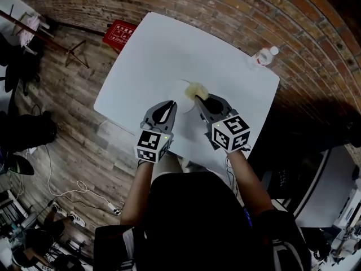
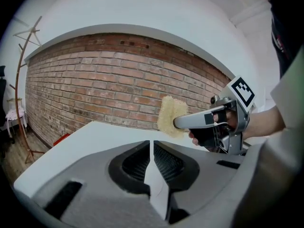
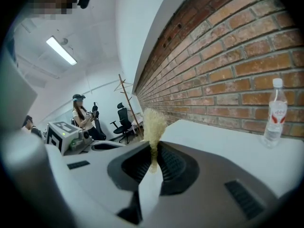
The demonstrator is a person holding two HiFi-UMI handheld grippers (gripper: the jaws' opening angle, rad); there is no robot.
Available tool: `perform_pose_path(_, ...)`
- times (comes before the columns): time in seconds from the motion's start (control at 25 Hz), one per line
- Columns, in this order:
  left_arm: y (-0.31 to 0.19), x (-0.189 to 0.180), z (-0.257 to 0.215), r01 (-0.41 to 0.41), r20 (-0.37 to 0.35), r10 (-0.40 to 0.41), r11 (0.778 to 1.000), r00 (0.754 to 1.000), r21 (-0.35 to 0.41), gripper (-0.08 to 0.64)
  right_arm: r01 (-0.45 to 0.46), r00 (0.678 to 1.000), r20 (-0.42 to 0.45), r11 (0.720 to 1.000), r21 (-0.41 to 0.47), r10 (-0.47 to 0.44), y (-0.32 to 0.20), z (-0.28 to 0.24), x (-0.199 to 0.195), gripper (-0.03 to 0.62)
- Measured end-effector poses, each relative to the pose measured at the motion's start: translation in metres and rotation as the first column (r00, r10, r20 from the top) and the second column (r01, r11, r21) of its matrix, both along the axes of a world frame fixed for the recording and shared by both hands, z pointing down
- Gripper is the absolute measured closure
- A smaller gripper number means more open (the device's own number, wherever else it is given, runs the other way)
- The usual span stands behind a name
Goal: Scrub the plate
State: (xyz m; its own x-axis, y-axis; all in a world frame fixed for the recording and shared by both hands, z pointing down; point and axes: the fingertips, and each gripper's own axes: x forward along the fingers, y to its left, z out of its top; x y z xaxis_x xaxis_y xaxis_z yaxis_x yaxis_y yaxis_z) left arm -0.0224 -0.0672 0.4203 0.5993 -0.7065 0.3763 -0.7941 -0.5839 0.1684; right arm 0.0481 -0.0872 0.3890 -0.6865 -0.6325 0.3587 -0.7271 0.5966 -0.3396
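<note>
A white plate [image 1: 181, 92] lies flat on the white table [image 1: 158, 44]. My right gripper [image 1: 202, 99] is shut on a yellow sponge [image 1: 198, 89] at the plate's right rim. In the right gripper view the sponge [image 3: 153, 125] sticks up from between the pads of the right gripper [image 3: 153, 152]. The left gripper view shows the sponge [image 2: 171, 116] raised a little over the table. My left gripper [image 1: 169, 105] is shut, its tips at the plate's near left rim. In the left gripper view my left gripper [image 2: 151, 144] hides the plate, and whether the tips touch the plate I cannot tell.
A plastic water bottle [image 1: 264, 56] stands at the table's far right corner by the brick wall [image 2: 104, 89]. A red sign [image 1: 120, 34] leans at the far left on the floor. A coat rack [image 3: 126, 94], office chairs and another person [image 3: 80, 113] are across the room.
</note>
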Motion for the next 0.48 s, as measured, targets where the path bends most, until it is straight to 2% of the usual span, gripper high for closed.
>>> perform_pose_path(0.16,-0.010,-0.002,0.008,-0.016,-0.005,0.016,1.000,1.000,-0.009,0.540,-0.040,0.999,-0.002,0.999,-0.035,0.040,-0.007,0.015,0.002,0.551)
perform_pose_path(0.36,-0.014,0.001,0.032,-0.078,0.037,0.079,0.997,0.996,-0.025,0.540,-0.073,0.997,0.001,0.995,-0.074,0.073,-0.013,0.037,0.005,0.551)
perform_pose_path(0.48,-0.018,0.001,0.037,-0.070,0.008,0.070,0.997,0.997,-0.043,0.540,-0.095,0.995,0.003,0.990,-0.105,0.096,-0.015,0.052,0.007,0.551)
